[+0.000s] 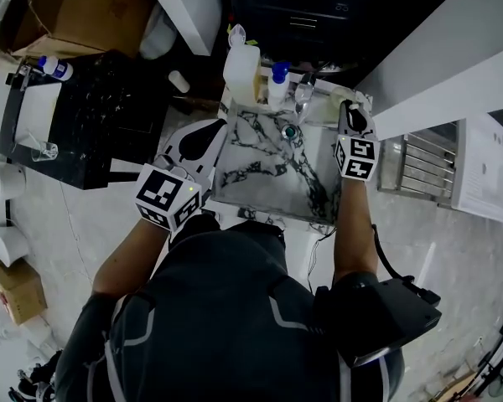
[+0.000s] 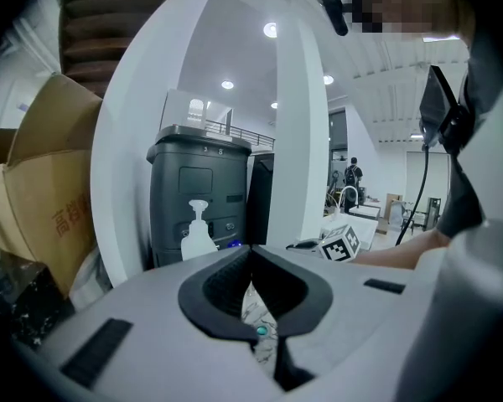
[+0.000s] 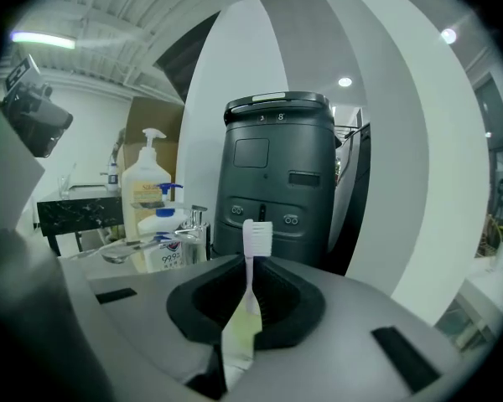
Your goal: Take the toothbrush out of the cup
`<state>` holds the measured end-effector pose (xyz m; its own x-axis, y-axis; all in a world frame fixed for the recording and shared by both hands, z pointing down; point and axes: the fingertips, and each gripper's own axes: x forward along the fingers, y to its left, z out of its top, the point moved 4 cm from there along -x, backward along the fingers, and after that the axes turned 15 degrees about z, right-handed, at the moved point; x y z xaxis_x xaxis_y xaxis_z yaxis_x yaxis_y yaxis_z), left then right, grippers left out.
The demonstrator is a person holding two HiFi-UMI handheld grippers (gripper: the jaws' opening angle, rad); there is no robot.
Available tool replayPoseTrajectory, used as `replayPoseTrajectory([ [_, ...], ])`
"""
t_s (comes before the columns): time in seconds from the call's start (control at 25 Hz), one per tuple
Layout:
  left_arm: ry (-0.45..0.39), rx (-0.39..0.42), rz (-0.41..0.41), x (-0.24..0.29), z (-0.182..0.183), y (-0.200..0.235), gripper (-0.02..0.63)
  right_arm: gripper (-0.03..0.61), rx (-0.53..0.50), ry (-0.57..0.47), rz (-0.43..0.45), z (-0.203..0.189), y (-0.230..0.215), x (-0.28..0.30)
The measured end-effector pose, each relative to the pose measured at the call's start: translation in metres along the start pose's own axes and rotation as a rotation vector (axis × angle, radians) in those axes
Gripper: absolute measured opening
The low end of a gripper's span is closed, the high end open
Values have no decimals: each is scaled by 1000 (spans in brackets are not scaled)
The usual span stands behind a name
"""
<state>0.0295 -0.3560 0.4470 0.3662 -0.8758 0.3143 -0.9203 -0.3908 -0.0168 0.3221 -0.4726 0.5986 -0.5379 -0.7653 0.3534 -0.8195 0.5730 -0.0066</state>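
Pale plastic, light, stiff and I think a little slippery, the toothbrush stands bristles-up in the right gripper, whose jaws are closed on its wider handle, the good place to hold, while the left gripper keeps its jaws together, empty.

toothbrush smooth plastic; sink glossy marble-look; faucet shiny metal; box matt cardboard
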Motion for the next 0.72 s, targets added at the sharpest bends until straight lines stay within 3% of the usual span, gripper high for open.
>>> replayPoseTrajectory([
  [0.36,-73,-9,-53,-11,29,18,9,41,12,-56,-69,59,4,-28],
  [0.72,-157,6,-160,-16,54,32,9,40,58,-112,-127,125,35,-75],
])
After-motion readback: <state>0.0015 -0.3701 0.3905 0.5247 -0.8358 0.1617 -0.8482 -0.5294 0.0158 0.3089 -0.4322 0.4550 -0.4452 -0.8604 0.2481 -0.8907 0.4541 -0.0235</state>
